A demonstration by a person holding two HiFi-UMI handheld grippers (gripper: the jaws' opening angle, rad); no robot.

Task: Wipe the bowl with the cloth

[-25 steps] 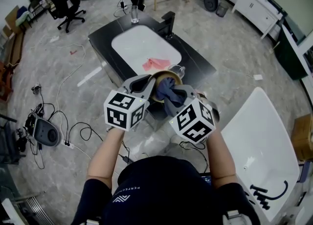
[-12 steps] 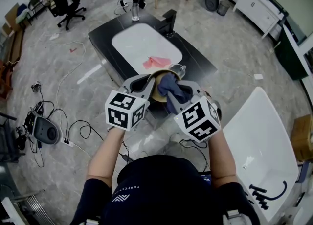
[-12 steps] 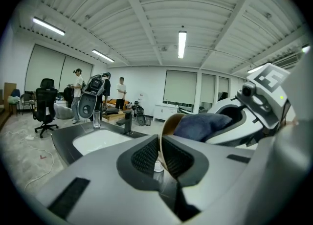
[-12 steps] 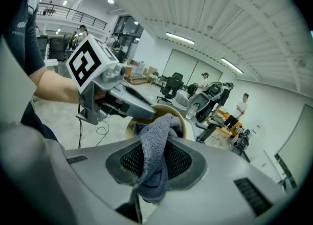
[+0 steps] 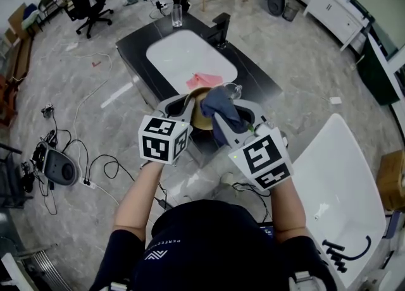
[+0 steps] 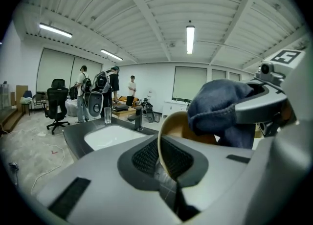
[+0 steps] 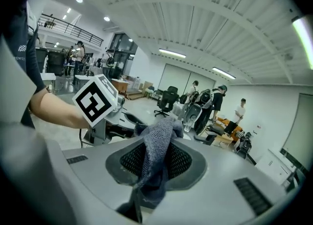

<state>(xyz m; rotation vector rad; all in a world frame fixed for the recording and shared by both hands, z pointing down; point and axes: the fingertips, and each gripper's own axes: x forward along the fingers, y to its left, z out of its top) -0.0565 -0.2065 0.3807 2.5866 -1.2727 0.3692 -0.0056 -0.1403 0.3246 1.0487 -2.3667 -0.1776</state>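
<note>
A tan bowl [image 5: 196,116] is held on its side in the air over the front edge of the black counter. My left gripper [image 5: 186,109] is shut on its rim, and its jaws have just closed tighter there. In the left gripper view the bowl's rim [image 6: 161,143] runs between the left gripper's [image 6: 164,158] pads. My right gripper [image 5: 231,120] is shut on a dark blue cloth [image 5: 220,105], which bunches over the bowl's right side and opening. The right gripper view shows the cloth [image 7: 157,143] pinched in that gripper [image 7: 154,163] and hanging below it.
Beyond the bowl stands a black counter [image 5: 136,49] with a white sink [image 5: 190,59], a faucet [image 5: 219,29], a tall glass [image 5: 176,14] and a pink cloth [image 5: 202,81]. A white table [image 5: 335,195] is at the right. Cables [image 5: 95,169] lie on the floor at the left.
My right gripper has risen with the blue cloth, dragging it up over the bowl's opening towards its far rim. The left gripper and bowl have hardly moved.
</note>
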